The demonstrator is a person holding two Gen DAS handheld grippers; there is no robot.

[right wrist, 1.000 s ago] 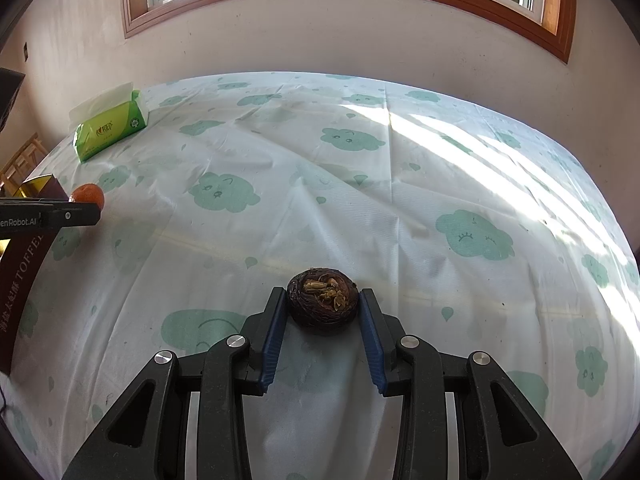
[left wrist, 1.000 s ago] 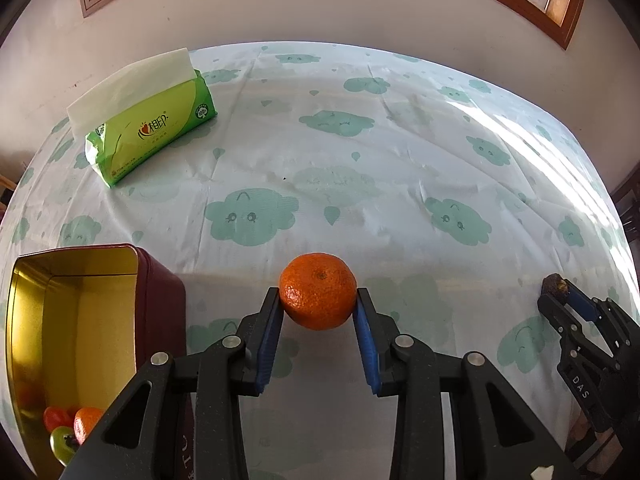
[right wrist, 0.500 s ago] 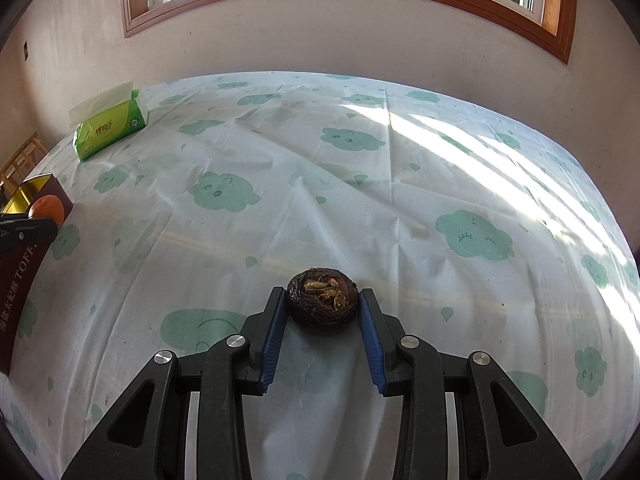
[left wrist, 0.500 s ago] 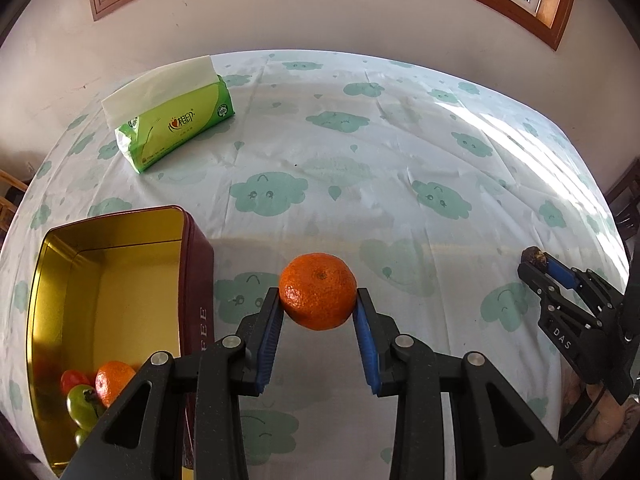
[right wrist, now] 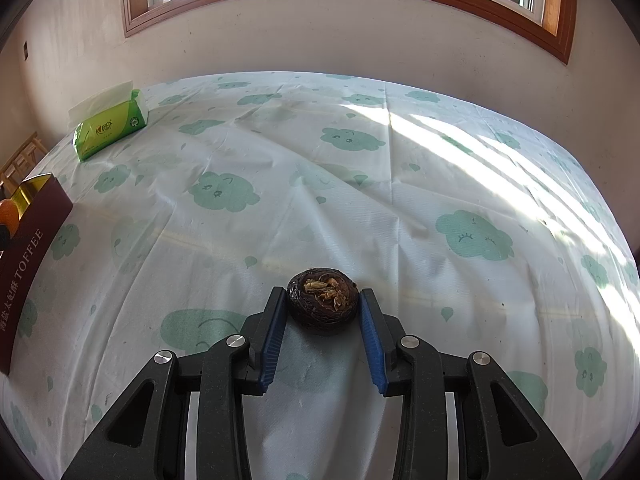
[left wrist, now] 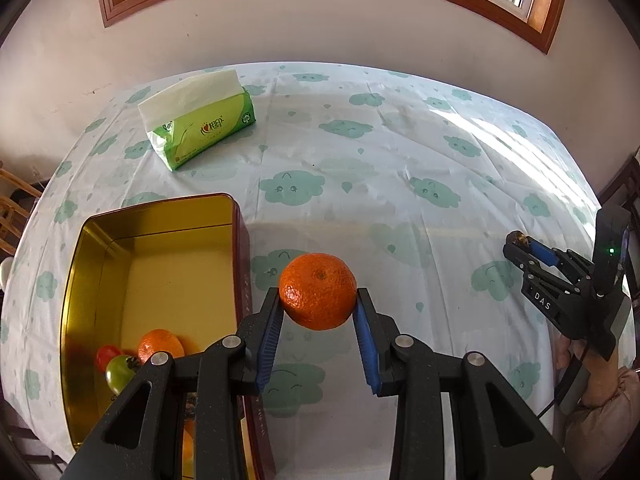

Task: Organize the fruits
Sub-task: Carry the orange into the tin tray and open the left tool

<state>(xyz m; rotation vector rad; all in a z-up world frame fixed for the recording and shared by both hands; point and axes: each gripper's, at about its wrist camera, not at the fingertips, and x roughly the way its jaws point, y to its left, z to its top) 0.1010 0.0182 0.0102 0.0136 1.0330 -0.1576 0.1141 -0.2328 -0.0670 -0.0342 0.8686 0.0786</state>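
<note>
Here: left gripper (left wrist: 318,312) clamped on an orange (left wrist: 317,290), aloft just right of the tin (left wrist: 240,248) (another orange (left wrist: 160,345) and two small tomatoes (left wrist: 120,368) inside). Right gripper (right wrist: 323,312) clamped on a dark, wrinkled fruit (right wrist: 322,304), low over the cloth (right wrist: 360,200). Tissue pack (left wrist: 200,128) far back.

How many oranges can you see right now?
2: one orange clamped in the left gripper, another orange inside the tin. More may hide behind the gripper.
</note>
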